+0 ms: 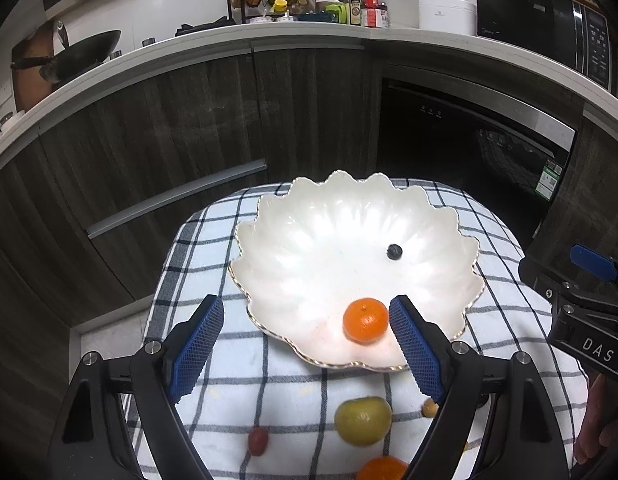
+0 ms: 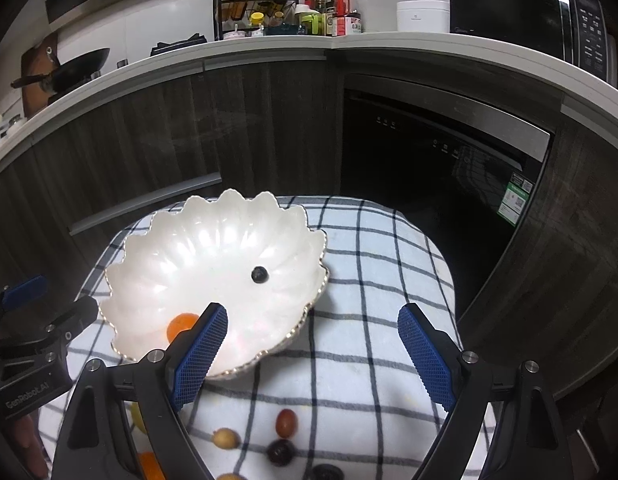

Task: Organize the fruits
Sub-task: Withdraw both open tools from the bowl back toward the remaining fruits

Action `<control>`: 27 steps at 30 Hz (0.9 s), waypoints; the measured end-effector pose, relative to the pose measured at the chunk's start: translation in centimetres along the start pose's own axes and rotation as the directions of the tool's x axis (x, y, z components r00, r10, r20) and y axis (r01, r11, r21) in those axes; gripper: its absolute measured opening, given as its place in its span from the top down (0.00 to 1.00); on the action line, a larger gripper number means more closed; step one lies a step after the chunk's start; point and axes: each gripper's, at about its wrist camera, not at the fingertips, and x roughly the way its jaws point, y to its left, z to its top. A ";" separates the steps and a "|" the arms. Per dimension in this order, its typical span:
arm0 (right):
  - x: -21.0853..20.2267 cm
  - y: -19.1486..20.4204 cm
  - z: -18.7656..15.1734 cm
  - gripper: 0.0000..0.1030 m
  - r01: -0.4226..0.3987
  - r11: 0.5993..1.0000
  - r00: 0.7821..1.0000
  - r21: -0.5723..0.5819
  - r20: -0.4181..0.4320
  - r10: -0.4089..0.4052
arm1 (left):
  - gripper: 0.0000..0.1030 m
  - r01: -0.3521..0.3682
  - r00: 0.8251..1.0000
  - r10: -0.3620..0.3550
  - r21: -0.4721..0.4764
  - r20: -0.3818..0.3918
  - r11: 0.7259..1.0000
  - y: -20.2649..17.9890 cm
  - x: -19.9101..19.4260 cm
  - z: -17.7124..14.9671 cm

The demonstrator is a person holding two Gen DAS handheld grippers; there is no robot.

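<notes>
A white scalloped bowl [image 1: 309, 248] [image 2: 197, 252] sits on a checked cloth. In it lie an orange mandarin [image 1: 365, 321] [image 2: 182, 326] near the front rim and a dark blueberry [image 1: 394, 251] [image 2: 259, 274]. My left gripper [image 1: 306, 320] stands open above the bowl's front edge, its right pad close beside the mandarin. My right gripper [image 2: 312, 330] is open over the cloth just right of the bowl, with nothing between its fingers. On the cloth in front lie a green-yellow citrus [image 1: 363, 421], a red grape tomato [image 1: 258, 441], another orange [image 1: 383, 469], a red-brown fruit [image 2: 286, 423] and a dark round fruit [image 2: 281, 452].
The checked cloth [image 2: 381, 264] covers a small rounded table in front of dark kitchen cabinets [image 1: 149, 128] and a built-in dishwasher [image 2: 437, 160]. A small yellow fruit [image 2: 226, 438] also lies on the cloth. The counter above carries a wok [image 1: 85, 56], a spice rack and bottles.
</notes>
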 end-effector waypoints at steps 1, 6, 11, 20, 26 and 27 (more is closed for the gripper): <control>-0.1 -0.2 -0.1 0.14 0.002 1.000 1.000 0.002 0.001 -0.002 | 0.17 0.002 1.000 -0.002 0.000 -0.002 1.000 -0.1 -0.1 -0.2; -0.9 -0.7 -0.8 0.14 0.015 1.000 1.000 -0.007 0.012 -0.015 | 0.17 0.008 1.000 -0.008 0.007 -0.010 1.000 -0.8 -0.5 -1.2; -1.6 -0.9 -1.7 0.14 0.027 0.999 0.999 -0.019 0.017 -0.027 | 0.17 0.016 1.000 -0.016 0.012 -0.019 1.000 -1.3 -0.7 -2.1; -1.9 -1.7 -3.3 0.14 0.028 1.000 1.000 0.001 0.002 -0.028 | 0.17 0.029 0.999 -0.029 0.005 -0.037 1.000 -1.7 -1.0 -3.8; -2.3 -1.9 -4.2 0.14 0.027 1.000 1.000 0.014 -0.003 -0.027 | 0.17 0.036 0.998 -0.035 0.007 -0.049 0.999 -2.1 -1.2 -5.2; -2.3 -1.9 -4.5 0.14 0.027 1.000 1.000 0.016 -0.006 -0.027 | 0.17 0.036 0.998 -0.036 0.008 -0.050 0.999 -2.1 -1.2 -5.3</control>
